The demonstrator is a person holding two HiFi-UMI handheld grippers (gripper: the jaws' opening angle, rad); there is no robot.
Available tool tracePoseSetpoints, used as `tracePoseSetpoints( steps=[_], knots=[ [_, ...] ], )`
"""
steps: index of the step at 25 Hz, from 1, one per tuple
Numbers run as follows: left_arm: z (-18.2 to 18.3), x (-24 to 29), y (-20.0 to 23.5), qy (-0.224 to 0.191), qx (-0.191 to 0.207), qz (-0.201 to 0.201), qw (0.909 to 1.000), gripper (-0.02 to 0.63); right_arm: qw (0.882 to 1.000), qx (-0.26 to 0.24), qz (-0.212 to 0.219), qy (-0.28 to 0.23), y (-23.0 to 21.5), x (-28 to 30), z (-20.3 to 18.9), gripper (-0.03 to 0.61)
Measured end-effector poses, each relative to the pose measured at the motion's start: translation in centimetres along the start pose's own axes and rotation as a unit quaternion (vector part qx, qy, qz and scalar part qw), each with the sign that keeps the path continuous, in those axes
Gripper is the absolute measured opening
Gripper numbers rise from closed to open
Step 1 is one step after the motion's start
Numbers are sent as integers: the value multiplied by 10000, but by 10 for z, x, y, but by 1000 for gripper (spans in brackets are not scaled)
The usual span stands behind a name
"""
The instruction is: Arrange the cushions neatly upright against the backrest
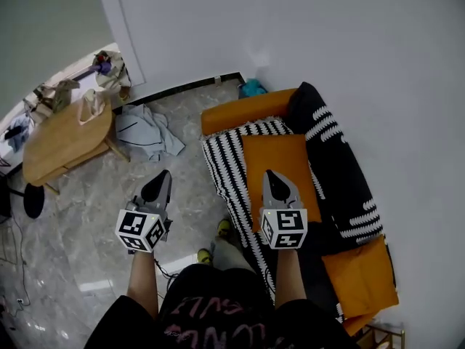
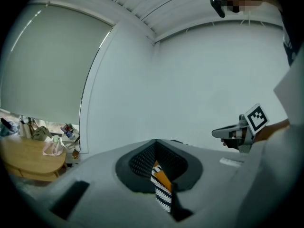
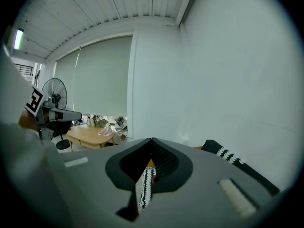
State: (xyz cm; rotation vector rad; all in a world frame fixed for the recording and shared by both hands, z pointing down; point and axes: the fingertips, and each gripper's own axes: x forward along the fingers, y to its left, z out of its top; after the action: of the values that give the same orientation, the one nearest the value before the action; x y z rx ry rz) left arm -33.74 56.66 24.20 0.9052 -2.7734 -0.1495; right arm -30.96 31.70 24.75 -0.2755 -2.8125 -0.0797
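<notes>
An orange sofa stands along the white wall, its seat covered by a black-and-white striped throw. An orange cushion lies flat on the seat. A long black cushion with white stripes leans along the backrest and shows in the right gripper view too. Another orange cushion sits at the sofa's near end. My right gripper hovers shut and empty over the flat orange cushion's near edge. My left gripper is shut and empty over the floor, left of the sofa.
A round wooden table with bags on it stands at the left, a black stool beside it. Clothes lie on the marble floor. A teal object sits behind the sofa's far arm. A fan stands by the window.
</notes>
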Motion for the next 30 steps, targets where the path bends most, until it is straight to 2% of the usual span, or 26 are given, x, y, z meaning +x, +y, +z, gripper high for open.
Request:
tracePoseSetpoints(
  steps=[6, 11, 14, 19, 24, 30],
  knots=[
    [16, 55, 14, 25, 136, -308, 9994, -2, 9997, 134, -226, -24, -23, 36, 6, 9],
    [26, 128, 13, 160, 355, -722, 9966, -2, 9978, 352, -566, -28, -66, 69, 6, 11],
    [26, 183, -2, 331, 455, -1045, 9929, -2, 9943, 604, -883, -16, -107, 81, 0, 11],
    [31, 264, -39, 594, 765, -1581, 9827, -2, 9855, 1003, -1366, -6, -176, 95, -11, 11],
    [26, 320, -75, 847, 954, -1935, 9728, 0, 9761, 1311, -1732, 24, -229, 90, -28, 11],
    [12, 371, -124, 1236, 1346, -2552, 9495, 12, 9566, 1707, -2352, 195, -272, 59, -64, 11]
  ],
)
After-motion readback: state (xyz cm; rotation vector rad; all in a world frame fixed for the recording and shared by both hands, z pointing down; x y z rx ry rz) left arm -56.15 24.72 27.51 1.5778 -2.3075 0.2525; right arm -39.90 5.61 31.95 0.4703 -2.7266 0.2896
